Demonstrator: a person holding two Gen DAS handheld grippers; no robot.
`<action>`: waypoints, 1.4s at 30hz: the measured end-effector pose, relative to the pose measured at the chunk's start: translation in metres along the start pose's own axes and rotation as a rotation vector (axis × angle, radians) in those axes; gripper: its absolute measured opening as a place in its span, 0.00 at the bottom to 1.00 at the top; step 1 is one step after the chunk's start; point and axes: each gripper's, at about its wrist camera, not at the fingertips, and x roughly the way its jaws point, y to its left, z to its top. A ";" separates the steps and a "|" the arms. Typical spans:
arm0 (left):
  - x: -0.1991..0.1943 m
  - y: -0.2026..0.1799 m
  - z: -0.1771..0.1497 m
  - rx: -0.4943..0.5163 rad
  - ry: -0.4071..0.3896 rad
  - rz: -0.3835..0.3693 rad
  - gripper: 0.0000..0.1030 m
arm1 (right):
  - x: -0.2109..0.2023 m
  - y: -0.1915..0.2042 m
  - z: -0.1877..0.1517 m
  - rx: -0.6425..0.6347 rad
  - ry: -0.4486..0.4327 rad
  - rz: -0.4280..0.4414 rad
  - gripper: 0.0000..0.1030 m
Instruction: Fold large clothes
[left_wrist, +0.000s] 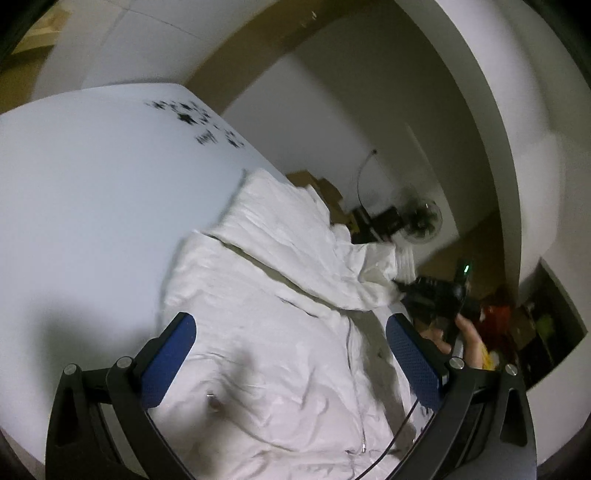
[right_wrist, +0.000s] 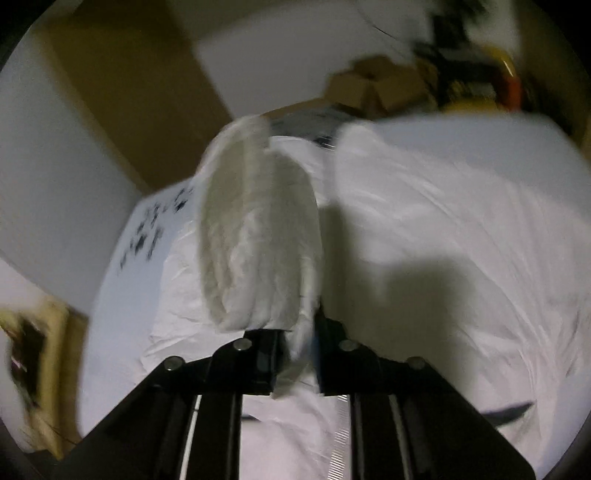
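A large white zip jacket (left_wrist: 280, 332) lies spread on a white table (left_wrist: 92, 221). My left gripper (left_wrist: 291, 354) is open, its blue pads (left_wrist: 173, 354) on either side of the jacket's front, just above the cloth and holding nothing. My right gripper (left_wrist: 436, 295) shows at the right, held by a hand, shut on the jacket's sleeve cuff (left_wrist: 391, 273). In the right wrist view my right gripper (right_wrist: 299, 343) is shut on the white sleeve (right_wrist: 255, 240), which stands lifted above the jacket body (right_wrist: 443, 240). This view is blurred by motion.
Black star prints (left_wrist: 195, 122) mark the table's far corner. Beyond the table's right edge are cardboard boxes (left_wrist: 325, 188), a small fan (left_wrist: 424, 221) and cluttered shelves (left_wrist: 535, 325). White walls and brown floor surround the table.
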 end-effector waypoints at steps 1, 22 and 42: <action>0.006 -0.004 -0.002 0.004 0.014 -0.003 1.00 | 0.002 -0.020 -0.005 0.011 0.017 -0.011 0.61; 0.065 -0.111 -0.016 0.247 0.196 0.181 1.00 | 0.055 -0.025 -0.012 0.004 0.128 0.132 0.43; 0.447 -0.300 -0.098 0.706 0.498 0.374 1.00 | -0.193 -0.373 -0.139 0.768 -0.305 -0.115 0.92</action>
